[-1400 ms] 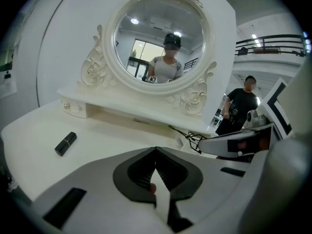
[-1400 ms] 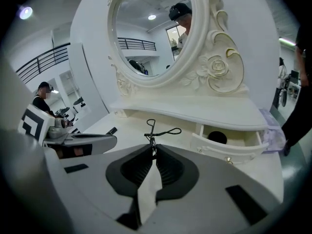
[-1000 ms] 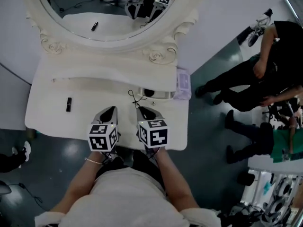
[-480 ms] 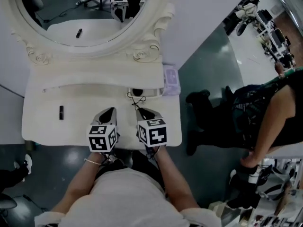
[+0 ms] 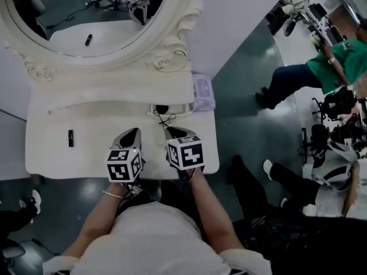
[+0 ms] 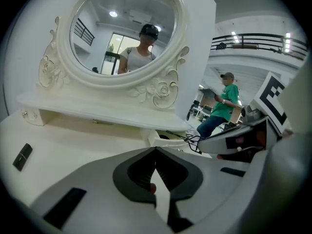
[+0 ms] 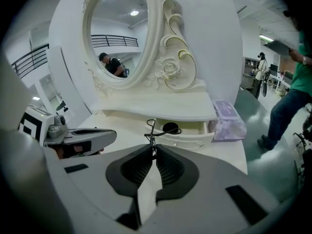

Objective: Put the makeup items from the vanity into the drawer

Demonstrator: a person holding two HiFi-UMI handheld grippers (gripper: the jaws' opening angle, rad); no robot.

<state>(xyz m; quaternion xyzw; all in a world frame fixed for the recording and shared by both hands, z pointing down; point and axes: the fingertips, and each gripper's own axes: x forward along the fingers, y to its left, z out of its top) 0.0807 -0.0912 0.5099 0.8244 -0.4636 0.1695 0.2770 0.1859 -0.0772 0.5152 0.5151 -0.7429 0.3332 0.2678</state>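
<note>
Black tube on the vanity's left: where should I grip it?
Probably take the black tube across its middle, from above with the left gripper: it lies flat, pointing toward the mirror, so jaws close on its long sides.

Smooth painted vanity (image 5: pixel 114 148), metal curler (image 7: pixel 151 137)

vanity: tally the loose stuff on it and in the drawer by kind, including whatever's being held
eyelash curler: 1
small black tube: 1
round black item in the drawer: 1
pale purple pack: 1
total: 4
</note>
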